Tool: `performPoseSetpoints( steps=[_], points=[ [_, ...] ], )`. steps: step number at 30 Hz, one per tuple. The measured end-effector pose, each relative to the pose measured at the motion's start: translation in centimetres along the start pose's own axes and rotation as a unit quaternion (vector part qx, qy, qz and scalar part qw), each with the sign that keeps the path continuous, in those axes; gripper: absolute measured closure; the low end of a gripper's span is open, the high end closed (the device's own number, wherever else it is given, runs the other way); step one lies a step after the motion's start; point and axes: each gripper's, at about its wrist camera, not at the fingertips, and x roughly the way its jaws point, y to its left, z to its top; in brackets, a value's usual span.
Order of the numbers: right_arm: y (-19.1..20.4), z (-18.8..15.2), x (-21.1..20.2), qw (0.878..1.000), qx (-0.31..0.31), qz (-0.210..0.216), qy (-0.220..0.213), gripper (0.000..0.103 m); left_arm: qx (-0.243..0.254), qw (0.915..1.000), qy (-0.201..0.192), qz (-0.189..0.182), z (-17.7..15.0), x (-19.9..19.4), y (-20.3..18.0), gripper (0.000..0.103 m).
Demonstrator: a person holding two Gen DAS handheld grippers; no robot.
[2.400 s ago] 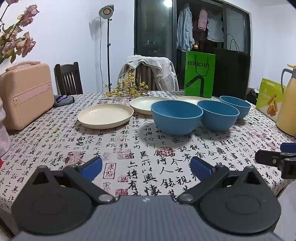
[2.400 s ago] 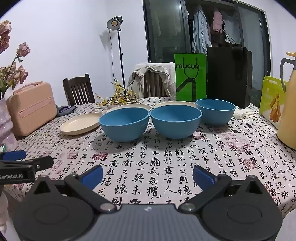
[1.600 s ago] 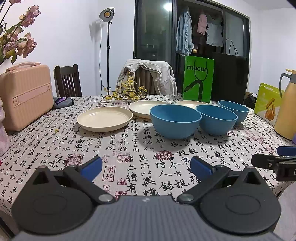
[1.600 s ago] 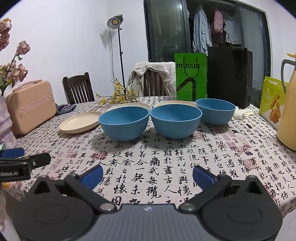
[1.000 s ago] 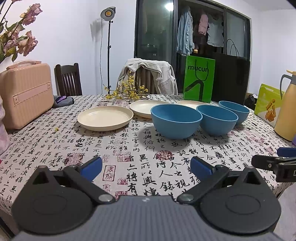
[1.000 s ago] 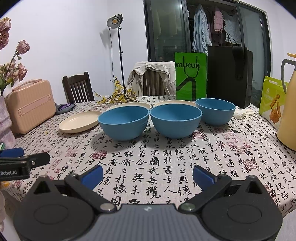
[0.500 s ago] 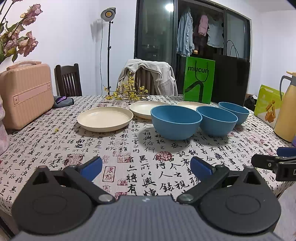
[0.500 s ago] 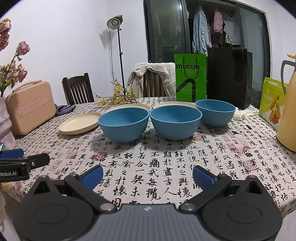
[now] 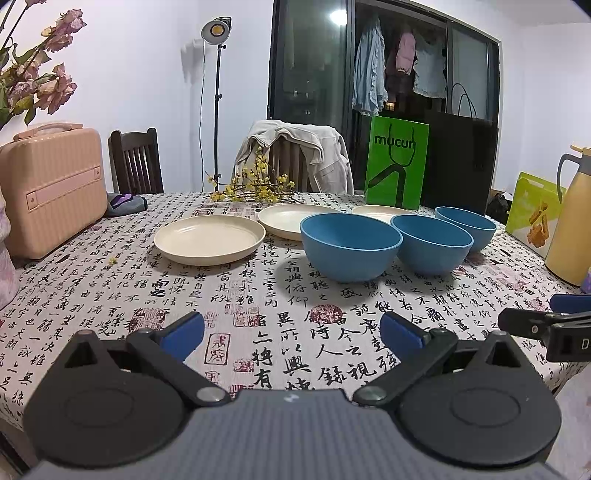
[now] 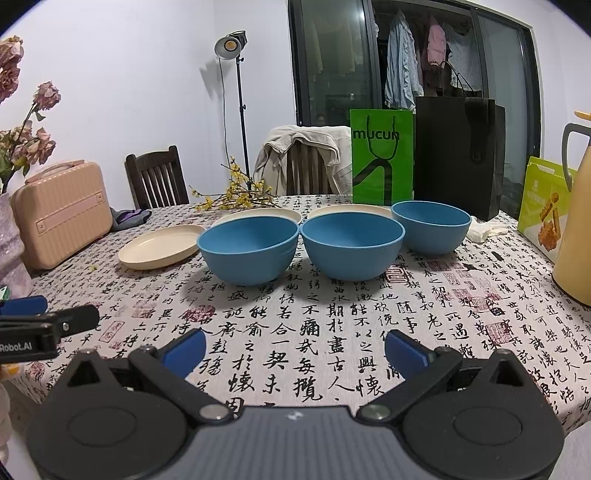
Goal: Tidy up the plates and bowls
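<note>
while both the left gripper [image 9: 291, 330] and right gripper [image 10: 295, 349] hang wide and empty, three blue bowls [image 10: 351, 243] and the cream plates [image 9: 209, 239] at 12 o'clock sit unstacked on the surface [image 9: 110, 295], so nothing looks organized yet.

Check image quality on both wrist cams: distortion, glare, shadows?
Left wrist view: fisheye bows the table edge, dark corner vignette; studio lamp lit, its reflection glares in the glass door. Right wrist view: same warp; blue bowls cast soft shadows toward the camera; all sharp.

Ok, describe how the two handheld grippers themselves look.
Both match: left gripper and right gripper have a grey ribbed body, two black round discs, black linkage arms with silver pivots, and blue fingertip pads. White "Robot.AI" lettering marks the left one's side.
</note>
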Motion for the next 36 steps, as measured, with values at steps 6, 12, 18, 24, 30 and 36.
performPoseSetpoints(
  steps=[6, 12, 18, 24, 30, 36],
  points=[
    [0.0, 0.0, 0.0, 1.000, 0.000, 0.000, 0.000, 0.000, -0.003, 1.0000, -0.001, -0.001, 0.2, 0.0, -0.2, 0.000],
    [0.1, 0.0, 0.0, 1.000, -0.002, 0.001, -0.001, 0.000, -0.005, 1.0000, -0.003, -0.003, 0.1, -0.3, 0.2, 0.000],
    [0.3, 0.2, -0.1, 1.000, -0.004, 0.001, -0.001, 0.000, -0.006, 1.0000, -0.004, -0.003, 0.1, -0.4, 0.2, 0.000],
    [0.4, 0.2, -0.1, 1.000, -0.004, 0.000, -0.002, 0.000, -0.007, 1.0000, -0.003, -0.004, 0.2, -0.4, 0.2, 0.000],
    [0.2, 0.6, 0.0, 1.000, 0.002, 0.002, -0.002, 0.000, -0.009, 0.9999, -0.006, -0.005, 0.7, -0.7, 0.3, 0.000],
    [0.2, 1.3, 0.2, 1.000, 0.008, 0.009, 0.001, 0.000, -0.016, 0.9999, -0.005, -0.006, 1.6, -0.7, 0.5, 0.000]
  ],
)
